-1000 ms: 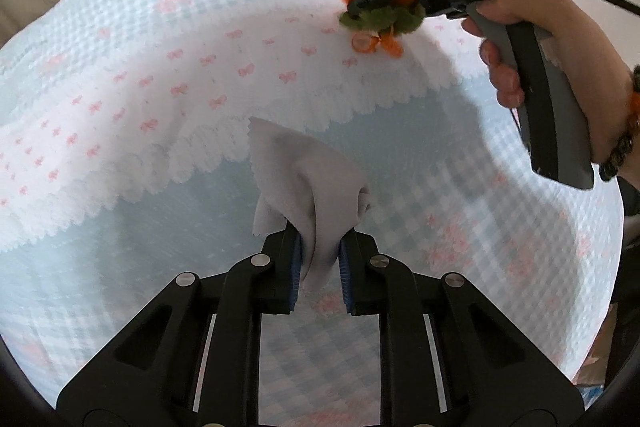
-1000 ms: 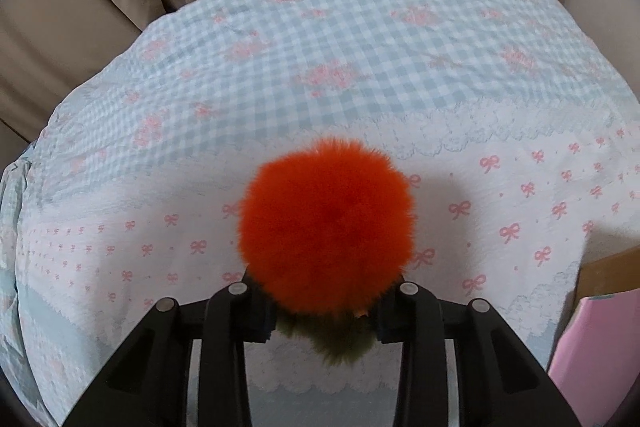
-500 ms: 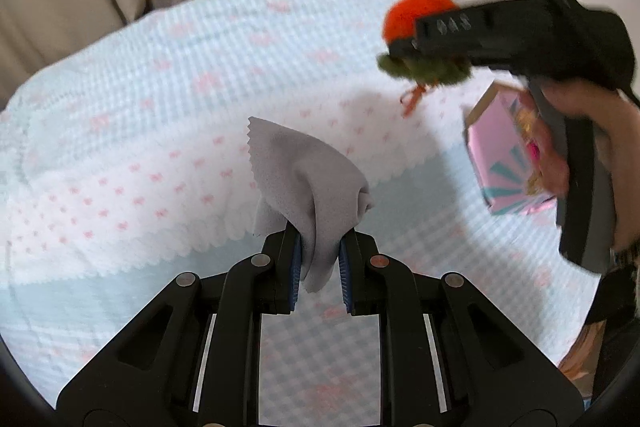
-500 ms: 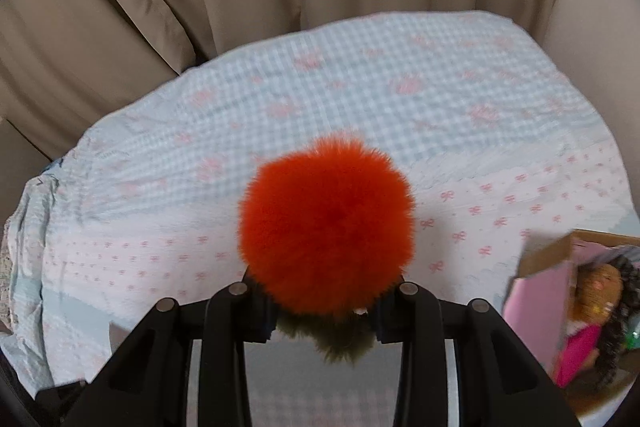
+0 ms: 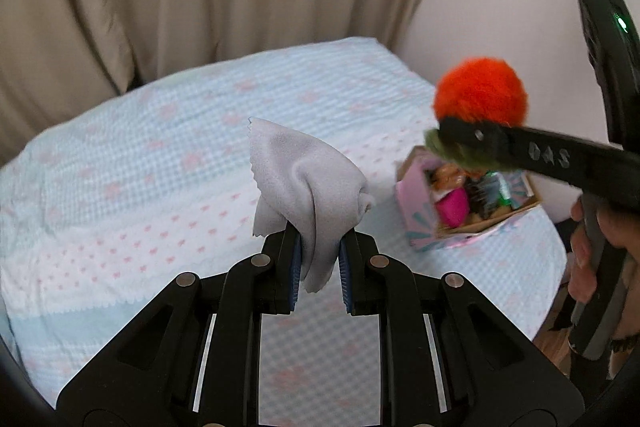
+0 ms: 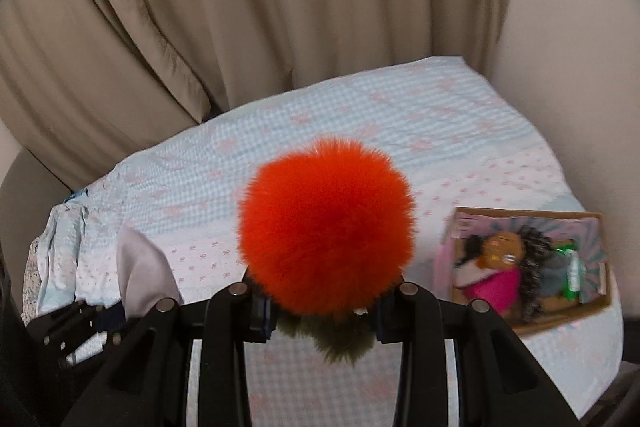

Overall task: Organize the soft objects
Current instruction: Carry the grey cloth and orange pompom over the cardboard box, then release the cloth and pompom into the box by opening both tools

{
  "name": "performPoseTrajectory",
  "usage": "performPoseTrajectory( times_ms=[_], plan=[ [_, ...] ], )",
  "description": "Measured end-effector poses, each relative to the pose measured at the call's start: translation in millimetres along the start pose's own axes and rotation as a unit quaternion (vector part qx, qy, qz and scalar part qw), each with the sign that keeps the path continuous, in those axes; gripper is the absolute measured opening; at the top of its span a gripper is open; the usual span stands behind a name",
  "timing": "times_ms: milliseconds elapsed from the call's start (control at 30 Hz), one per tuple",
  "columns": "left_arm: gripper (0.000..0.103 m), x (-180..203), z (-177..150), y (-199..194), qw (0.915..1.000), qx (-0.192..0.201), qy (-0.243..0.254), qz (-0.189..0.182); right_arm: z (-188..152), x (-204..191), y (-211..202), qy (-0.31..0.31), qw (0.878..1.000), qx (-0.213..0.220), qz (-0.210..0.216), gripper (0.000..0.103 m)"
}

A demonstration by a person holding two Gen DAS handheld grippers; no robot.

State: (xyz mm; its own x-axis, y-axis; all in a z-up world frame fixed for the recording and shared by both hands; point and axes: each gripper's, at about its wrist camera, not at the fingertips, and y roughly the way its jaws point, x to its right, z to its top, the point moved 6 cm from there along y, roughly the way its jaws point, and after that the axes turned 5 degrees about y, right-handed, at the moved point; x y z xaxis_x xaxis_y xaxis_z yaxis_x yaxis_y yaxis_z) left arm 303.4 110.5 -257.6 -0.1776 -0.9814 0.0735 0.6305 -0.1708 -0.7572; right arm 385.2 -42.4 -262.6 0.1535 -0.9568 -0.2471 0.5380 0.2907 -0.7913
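Observation:
My left gripper is shut on a grey cloth and holds it up above the bed. The cloth also shows in the right wrist view at lower left. My right gripper is shut on a fluffy toy with an orange pompom and a green furry part below it. In the left wrist view the toy is held in the air at right, above an open pink cardboard box.
The box lies on the bed's right side and holds a doll and other soft items. The bed has a light blue checked cover with pink bows. Beige curtains hang behind. A wall is at right.
Both grippers have risen and drawn back from the bed, each holding its object. The curtains and the pink box have come into view. The right gripper has moved right, over the box.

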Motion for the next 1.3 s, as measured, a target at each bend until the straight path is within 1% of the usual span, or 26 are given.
performPoseTrajectory(
  times_ms=[133, 300, 400, 567, 633, 833, 967, 1133, 1200, 1300],
  plan=[
    [0.014, 42, 20, -16, 0.9997, 0.007, 0.021, -0.008, 1, 34, -46, 0.006, 1.0, 0.017, -0.011, 0.032],
    [0.014, 92, 39, -24, 0.9996, 0.006, 0.022, -0.017, 2, 81, -88, 0.019, 0.999, 0.027, -0.02, 0.032],
    [0.014, 125, 48, -18, 0.9996, 0.001, 0.018, -0.022, 5, 112, -107, 0.02, 0.999, 0.026, -0.021, 0.032],
    [0.014, 177, 61, 13, 0.9995, -0.017, 0.016, -0.022, 12, 166, -120, 0.014, 0.999, 0.022, -0.022, 0.032],
    [0.014, 197, 64, 25, 0.9994, -0.023, 0.014, -0.023, 13, 192, -117, 0.014, 1.0, 0.015, -0.022, 0.032],
    [0.014, 253, 70, 95, 0.998, -0.059, 0.004, -0.02, 13, 259, -94, 0.022, 1.0, -0.01, -0.019, 0.032],
    [0.014, 269, 67, 144, 0.9955, -0.093, -0.003, -0.017, 15, 301, -63, 0.022, 0.999, -0.034, -0.015, 0.032],
    [0.014, 284, 60, 202, 0.99, -0.14, -0.005, -0.014, 9, 332, -28, 0.014, 0.998, -0.067, -0.012, 0.032],
    [0.014, 290, 56, 226, 0.9867, -0.162, -0.005, -0.016, 4, 340, -13, 0.008, 0.997, -0.082, -0.008, 0.032],
    [0.014, 295, 44, 257, 0.9805, -0.196, 0.001, -0.01, -9, 346, 8, -0.006, 0.994, -0.11, 0.003, 0.032]
  ],
)
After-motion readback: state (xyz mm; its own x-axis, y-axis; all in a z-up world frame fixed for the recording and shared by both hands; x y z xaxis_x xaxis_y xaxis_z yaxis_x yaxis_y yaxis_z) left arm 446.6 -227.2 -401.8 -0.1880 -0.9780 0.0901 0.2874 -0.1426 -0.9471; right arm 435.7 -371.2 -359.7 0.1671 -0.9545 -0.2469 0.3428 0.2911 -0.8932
